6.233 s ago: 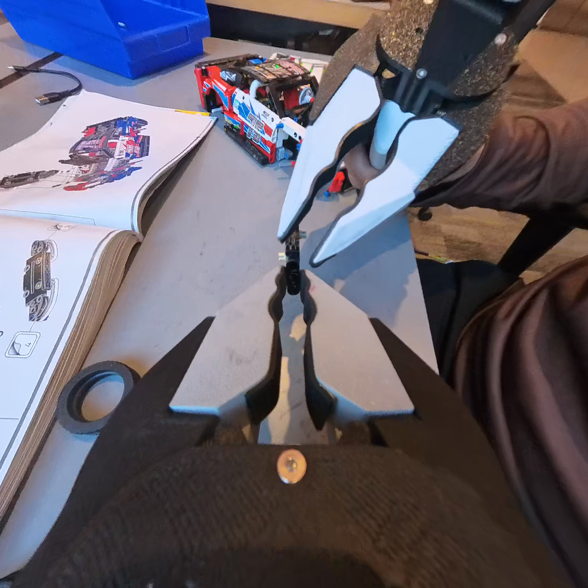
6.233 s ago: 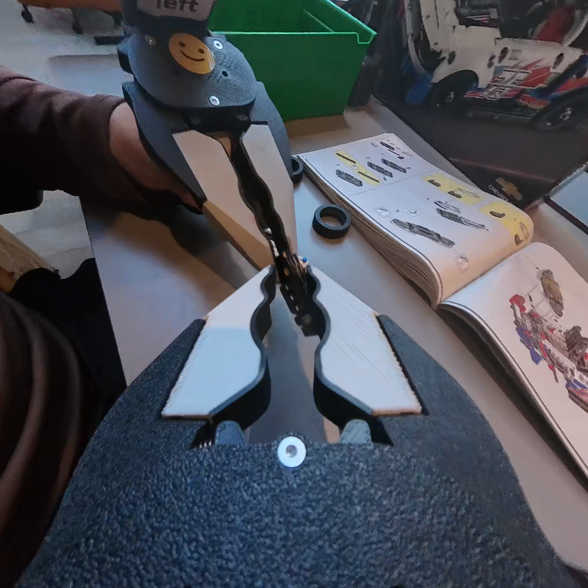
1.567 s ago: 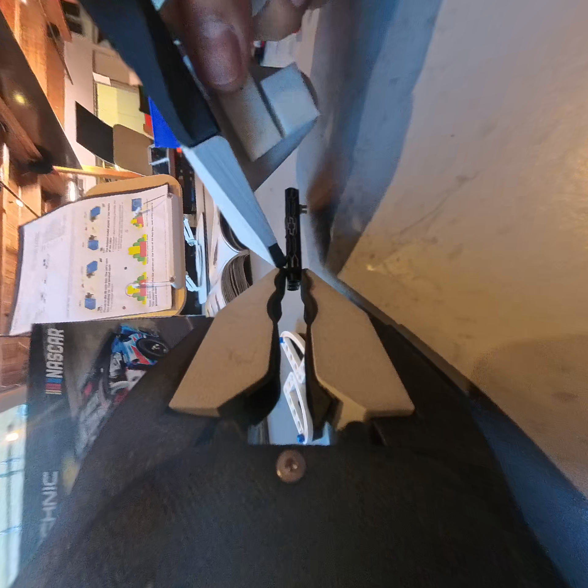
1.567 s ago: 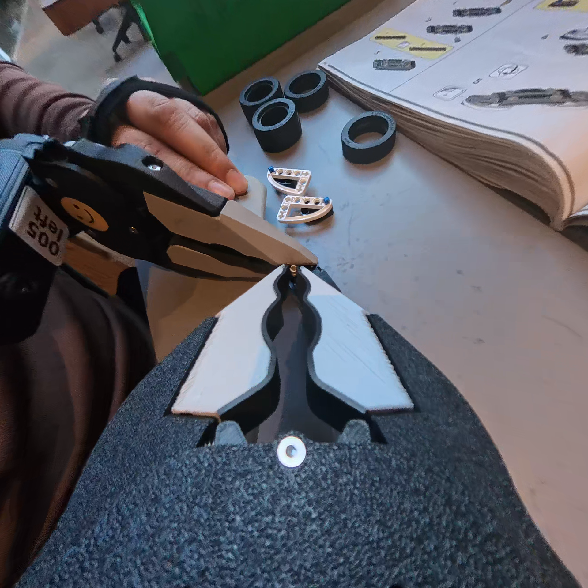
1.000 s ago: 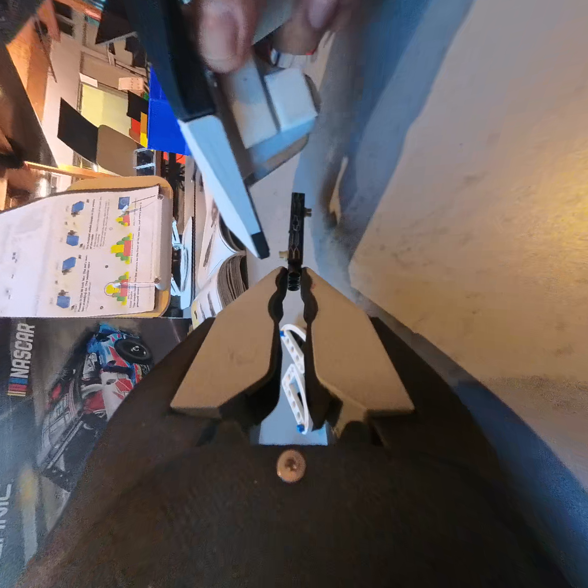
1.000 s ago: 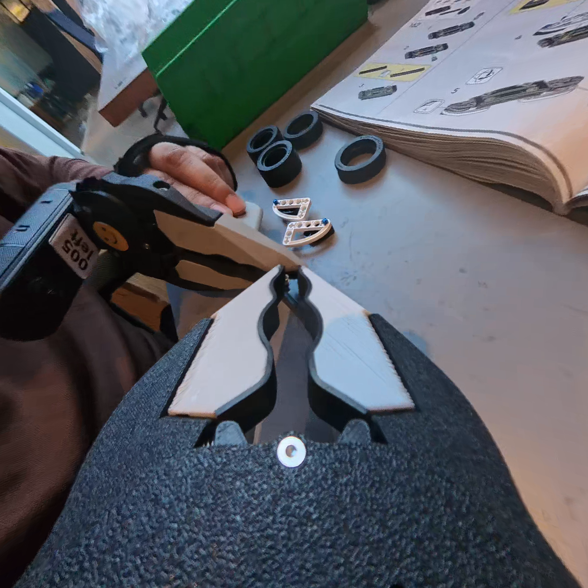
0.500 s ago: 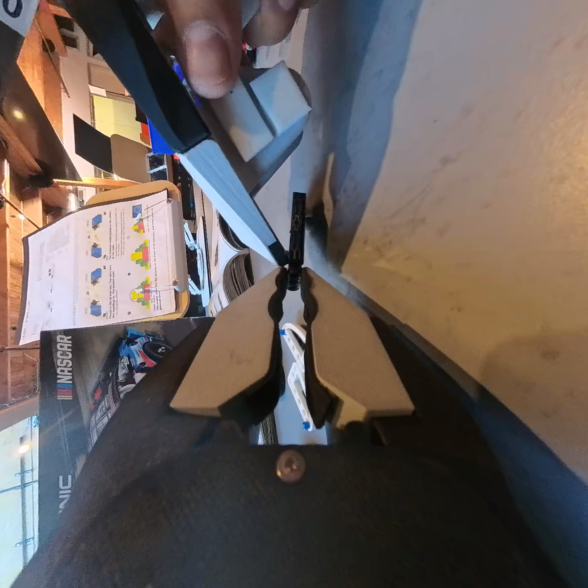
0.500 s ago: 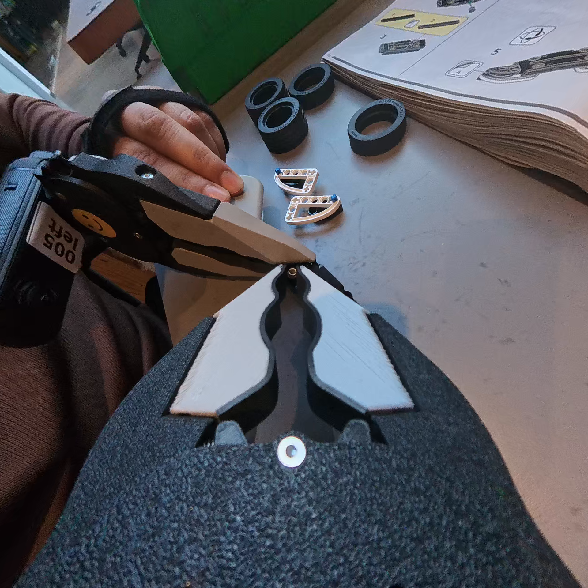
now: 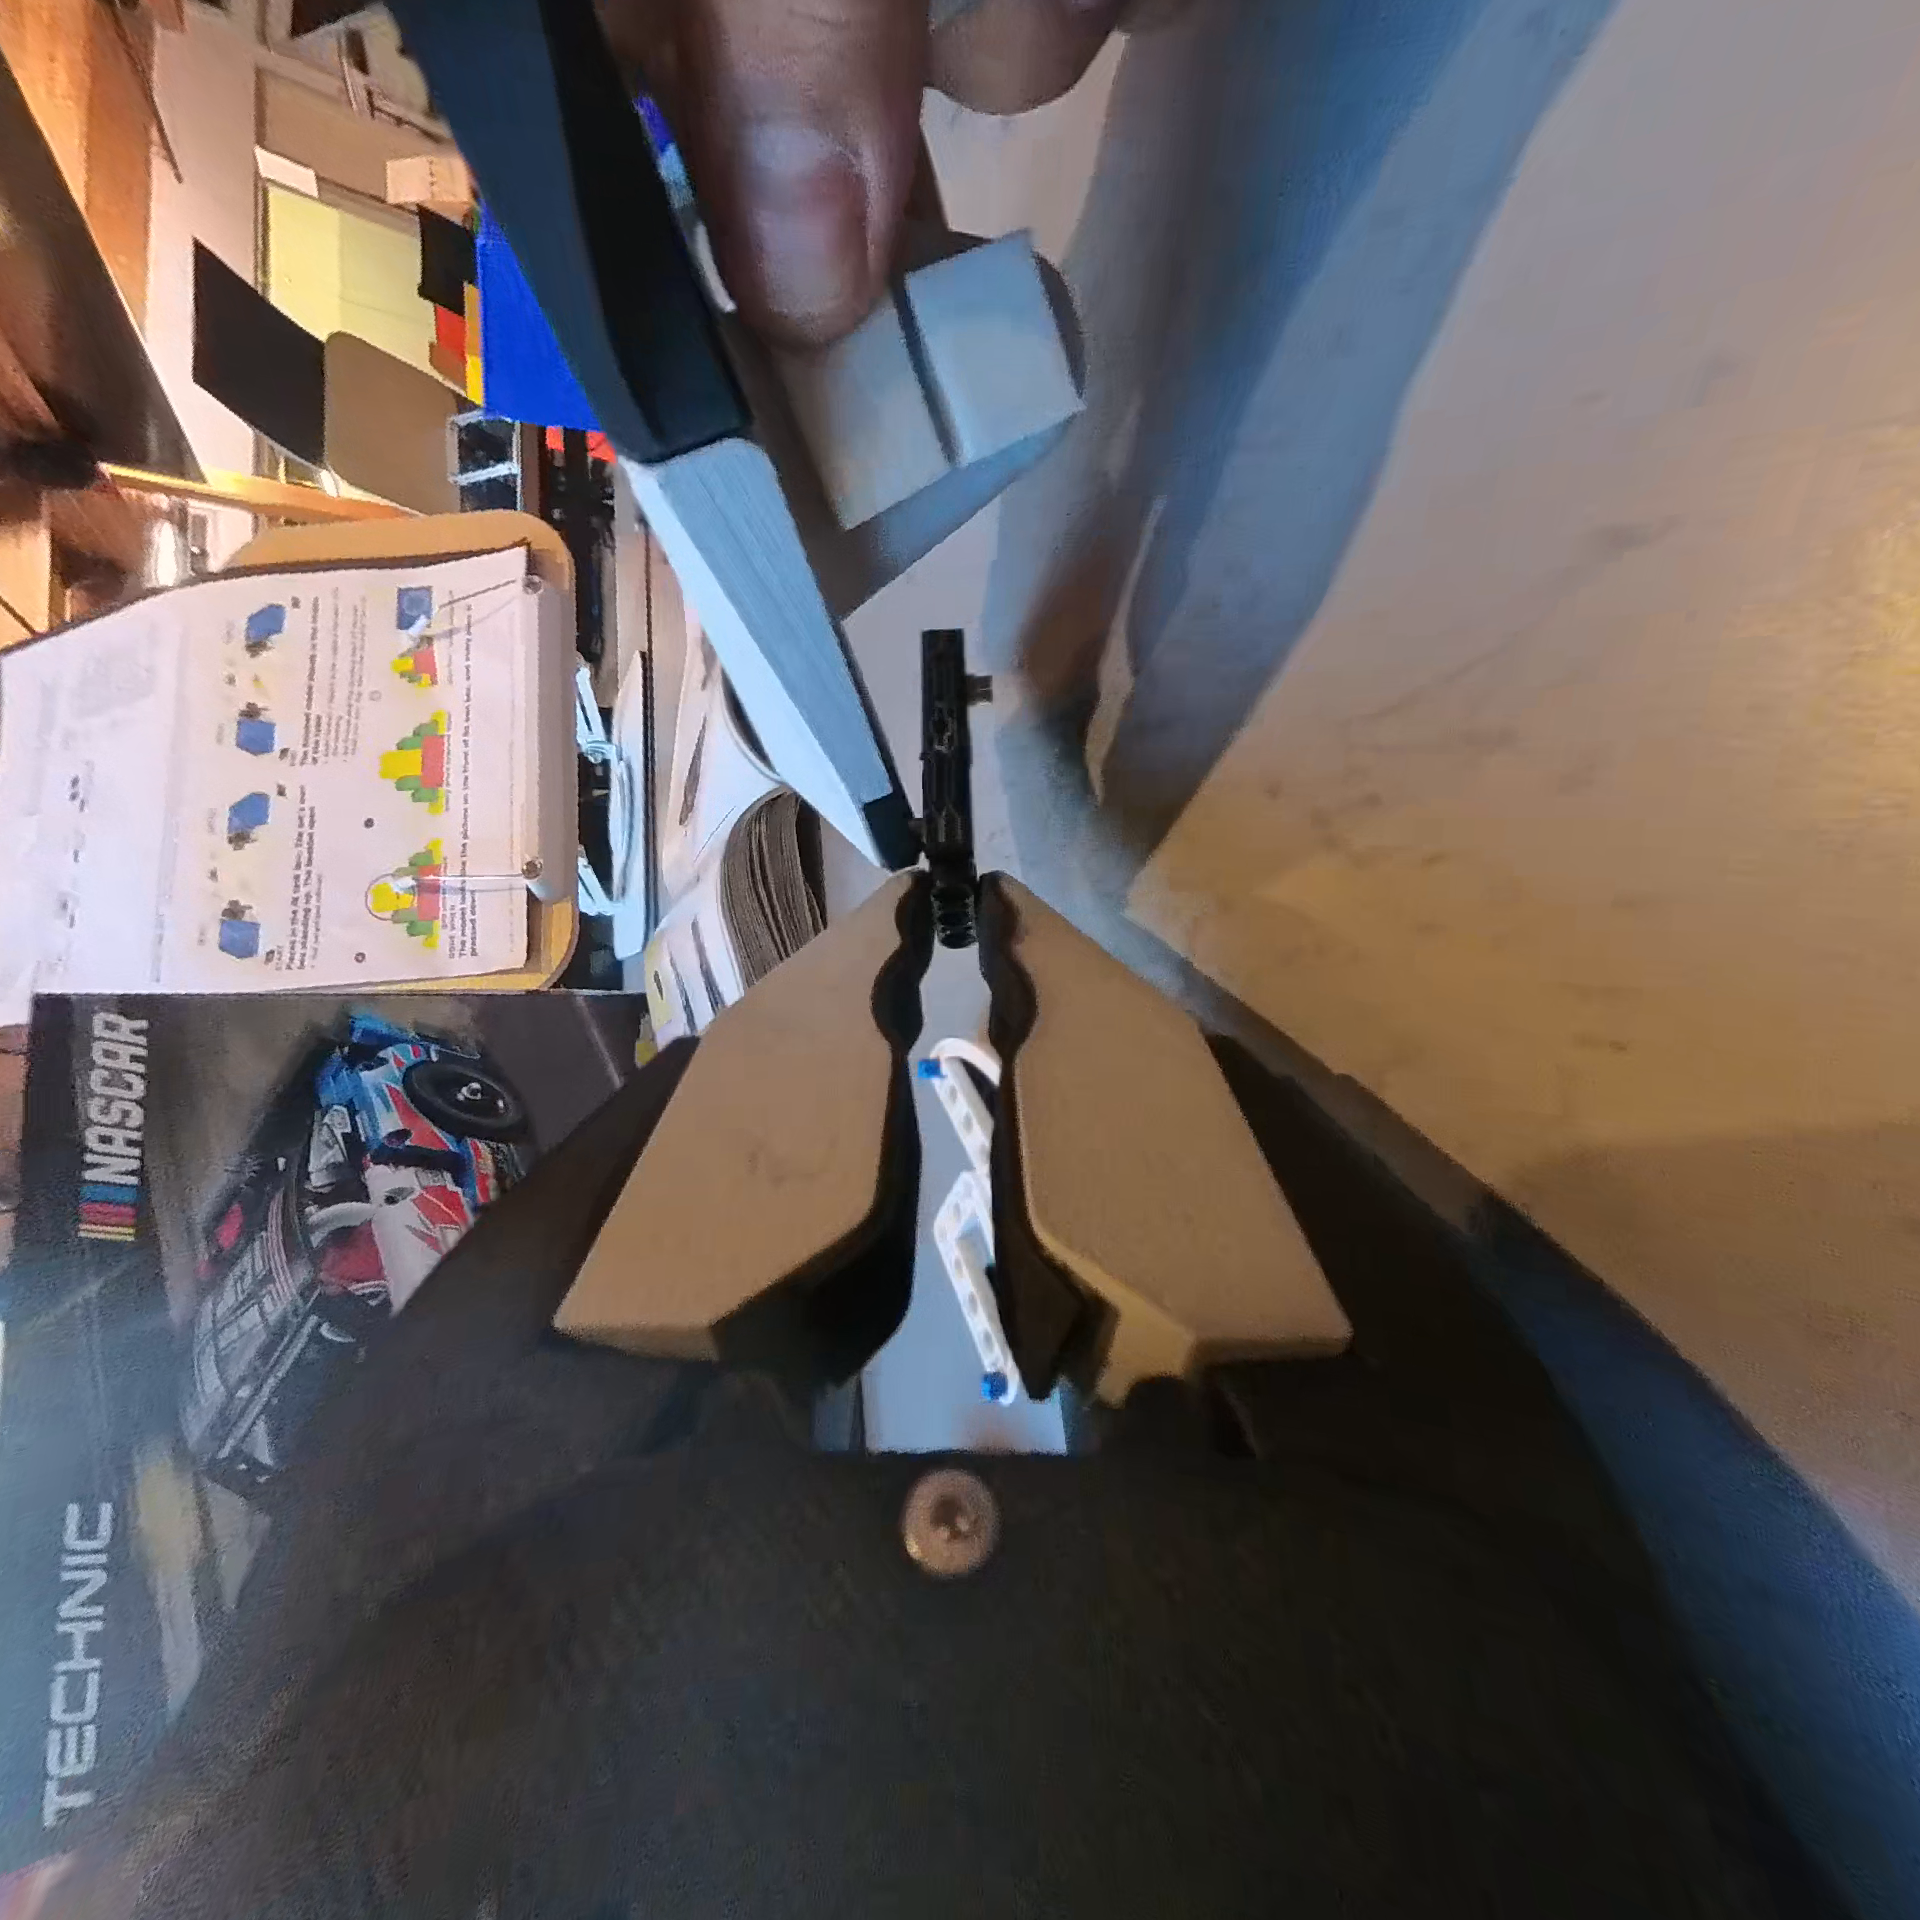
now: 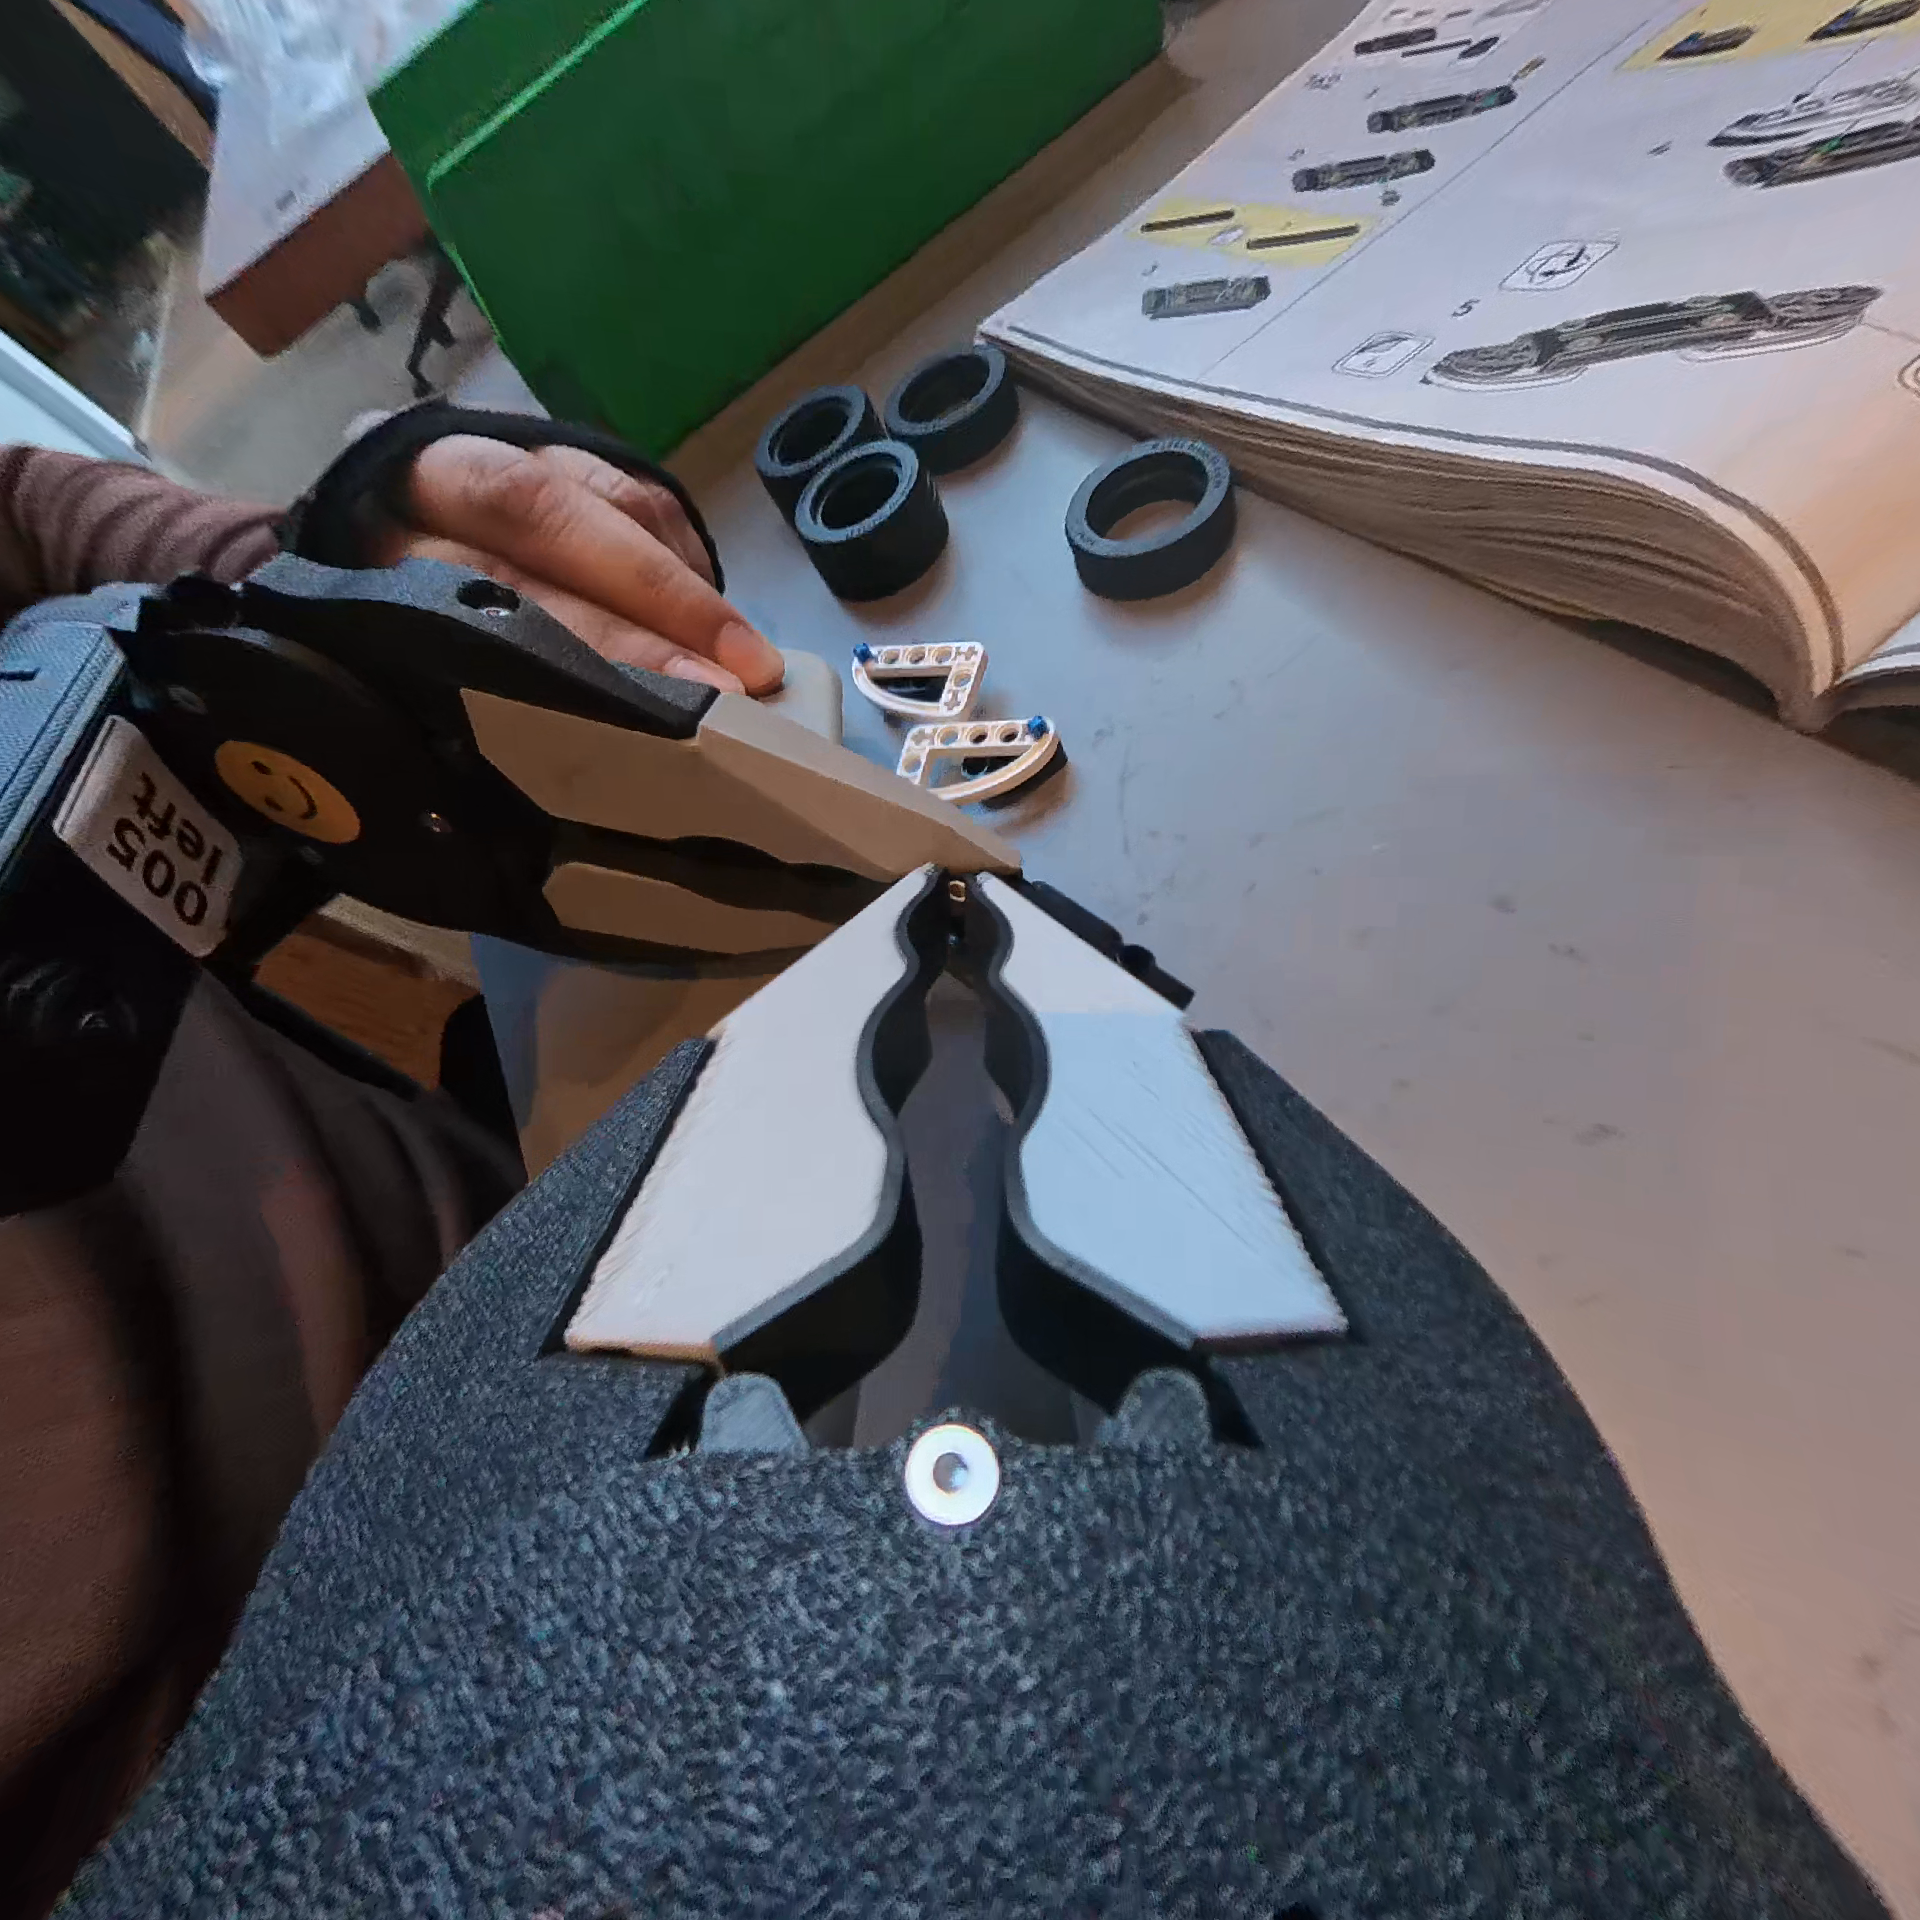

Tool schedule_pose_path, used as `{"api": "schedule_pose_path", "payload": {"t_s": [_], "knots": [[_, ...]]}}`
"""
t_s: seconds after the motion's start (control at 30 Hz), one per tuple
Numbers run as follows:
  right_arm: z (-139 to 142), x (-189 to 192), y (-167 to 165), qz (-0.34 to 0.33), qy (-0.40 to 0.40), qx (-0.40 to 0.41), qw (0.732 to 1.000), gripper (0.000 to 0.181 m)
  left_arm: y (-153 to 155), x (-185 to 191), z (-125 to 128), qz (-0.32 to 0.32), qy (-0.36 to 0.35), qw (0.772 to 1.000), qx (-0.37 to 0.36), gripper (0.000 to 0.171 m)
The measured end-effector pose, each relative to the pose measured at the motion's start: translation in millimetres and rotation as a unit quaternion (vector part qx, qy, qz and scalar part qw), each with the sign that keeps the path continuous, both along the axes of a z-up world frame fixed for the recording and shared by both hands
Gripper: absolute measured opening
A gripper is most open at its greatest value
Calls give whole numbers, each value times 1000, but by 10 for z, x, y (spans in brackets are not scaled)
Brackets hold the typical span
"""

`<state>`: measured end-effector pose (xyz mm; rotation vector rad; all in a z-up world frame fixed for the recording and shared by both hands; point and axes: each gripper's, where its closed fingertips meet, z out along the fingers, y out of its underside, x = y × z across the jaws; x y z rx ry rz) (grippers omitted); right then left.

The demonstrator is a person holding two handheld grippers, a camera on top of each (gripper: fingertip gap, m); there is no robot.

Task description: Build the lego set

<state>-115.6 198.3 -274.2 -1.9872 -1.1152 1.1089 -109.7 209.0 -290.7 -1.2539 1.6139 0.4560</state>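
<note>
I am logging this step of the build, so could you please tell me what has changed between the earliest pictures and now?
The left gripper has rolled onto its side and dropped close to the table, keeping the black lego piece clamped. The right gripper followed, closed on a small tan pin against that piece. The tyres, white curved pieces and manual stayed put.

Right gripper body: coarse black speckled plastic, matt; fingers smooth pale plastic with fine print lines, black rubbery inner edges. Shiny metal washer. Tyres: matt black rubber. White beam pieces: glossy plastic. Manual: matt paper, thick. Green bin: smooth plastic. Table: grey, scuffed, matt. Black part: plastic. Box: glossy printed card.
</note>
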Motion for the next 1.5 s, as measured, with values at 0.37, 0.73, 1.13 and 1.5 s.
{"api": "schedule_pose_path", "payload": {"t_s": [0.37,0.73,1.13,1.5], "knots": [[29,-94,95,-26,11,-3,1000,0,65,-96,14,29,-5,1000,-5,7],[-15,-130,156,-40,-8,7,999,0,90,-132,-50,52,-13,998,-36,6],[99,24,322,-69,28,6,997,0,-104,-5,-142,11,-20,998,-66,7],[6,293,222,-69,-40,22,997,0,-54,1,-139,11,-28,997,-77,6]]}}
